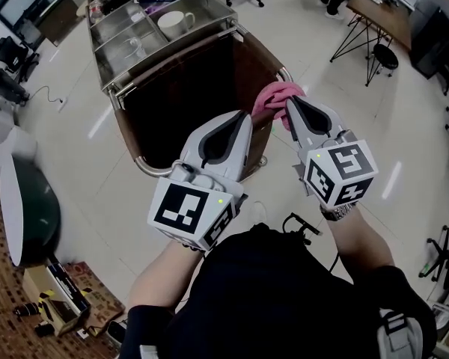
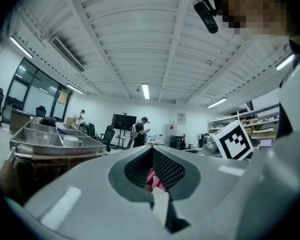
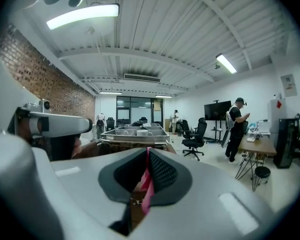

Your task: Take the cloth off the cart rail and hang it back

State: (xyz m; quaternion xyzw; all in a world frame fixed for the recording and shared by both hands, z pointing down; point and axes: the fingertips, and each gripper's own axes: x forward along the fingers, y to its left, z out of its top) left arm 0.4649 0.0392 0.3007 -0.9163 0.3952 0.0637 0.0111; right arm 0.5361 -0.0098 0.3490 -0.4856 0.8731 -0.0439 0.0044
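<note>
Holding: the right gripper [image 1: 288, 105] has its jaws shut tight on the pink cloth [image 1: 273, 96].
Left side: the left gripper [image 1: 247, 118] has its jaws pressed together too, with a bit of the same pink cloth pinched between them.
Cloth: it is bunched up in a small ball at the tips of both grippers, over the right edge of the cart [image 1: 127, 137]. I cannot tell if it touches the cart.
Cart: brown, deep and dark inside, just in front of the person.
Rail: the rail [image 1: 148, 169] is a bent metal bar at the near end of the cart, under the left gripper and apart from the cloth.
Far end: shiny metal trays [image 1: 127, 21] sit on top, with a white cup [image 1: 176, 23] in one.
Room: someone [image 3: 236, 129] stands far off beside a table [image 3: 257, 146], near a black chair [image 3: 194, 140].
</note>
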